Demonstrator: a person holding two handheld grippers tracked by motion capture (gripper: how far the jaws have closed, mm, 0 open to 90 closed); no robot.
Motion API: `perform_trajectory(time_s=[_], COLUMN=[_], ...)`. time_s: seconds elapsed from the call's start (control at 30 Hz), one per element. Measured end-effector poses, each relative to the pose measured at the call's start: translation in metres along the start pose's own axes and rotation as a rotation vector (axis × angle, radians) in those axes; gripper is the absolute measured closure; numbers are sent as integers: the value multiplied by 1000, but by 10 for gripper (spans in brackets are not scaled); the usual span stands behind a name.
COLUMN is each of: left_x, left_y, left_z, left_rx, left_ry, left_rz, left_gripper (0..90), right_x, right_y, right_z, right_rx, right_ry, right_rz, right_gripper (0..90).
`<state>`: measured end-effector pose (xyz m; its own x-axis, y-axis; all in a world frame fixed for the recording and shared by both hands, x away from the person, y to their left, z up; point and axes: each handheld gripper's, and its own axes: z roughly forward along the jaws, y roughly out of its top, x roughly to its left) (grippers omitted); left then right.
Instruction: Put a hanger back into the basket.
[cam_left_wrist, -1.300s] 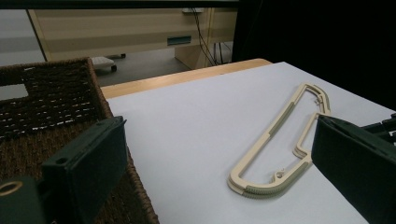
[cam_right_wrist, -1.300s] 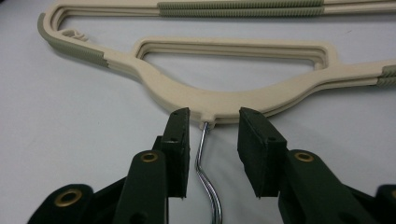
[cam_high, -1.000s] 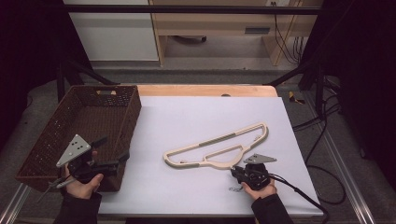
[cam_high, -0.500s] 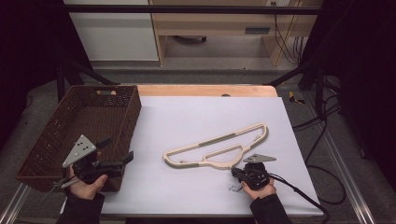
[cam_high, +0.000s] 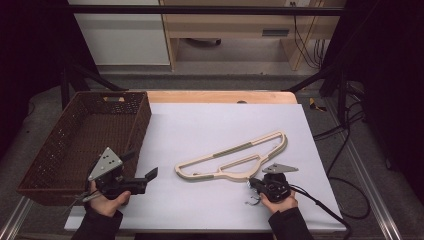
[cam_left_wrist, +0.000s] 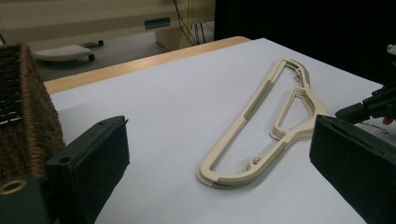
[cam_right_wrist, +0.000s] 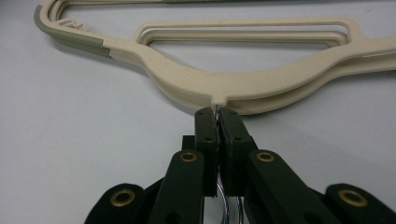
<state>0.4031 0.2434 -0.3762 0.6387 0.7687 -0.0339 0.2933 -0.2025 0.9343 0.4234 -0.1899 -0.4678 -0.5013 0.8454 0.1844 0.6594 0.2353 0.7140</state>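
Since the earlier frame, the left gripper (cam_high: 141, 176), jaws apart, moved right from the basket (cam_high: 60, 155) toward the hanger (cam_high: 235, 159) at centre frame. Right gripper (cam_right_wrist: 217, 122) has just clamped its wire hook (cam_right_wrist: 218, 114), probably firmly; lift slowly, keeping the hanger level.

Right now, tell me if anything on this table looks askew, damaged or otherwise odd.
Nothing stands out. The cream hanger lies flat and whole on the white table, its metal hook pinched between the right tongs. The wicker basket sits upright at the table's left edge. The left tongs are open.
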Motion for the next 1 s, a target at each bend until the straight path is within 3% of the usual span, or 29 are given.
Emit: perform_trajectory(time_s=[0.13,0.27,0.57,0.77,0.9,1.0], left_x=[-13,-32,-78,-97,-105,-113], left_y=[1,7,12,8,5,2], left_z=[14,37,112,154,175,188], left_rx=[31,76,222,291,318,338], left_ry=[-23,-62,-189,-230,-257,-260], left_rz=[19,64,146,191,196,233], left_gripper=[53,56,81,125,168,203], right_x=[2,2,3,2,3,3], right_y=[2,5,8,9,11,12], right_z=[-2,-6,-12,-14,-16,-19], right_rx=[-6,-12,-21,-26,-29,-33], right_ry=[-18,-32,-50,-55,-62,-53], right_rz=[-24,-41,-47,-64,-67,-64], right_gripper=[879,883,887,888,889,889])
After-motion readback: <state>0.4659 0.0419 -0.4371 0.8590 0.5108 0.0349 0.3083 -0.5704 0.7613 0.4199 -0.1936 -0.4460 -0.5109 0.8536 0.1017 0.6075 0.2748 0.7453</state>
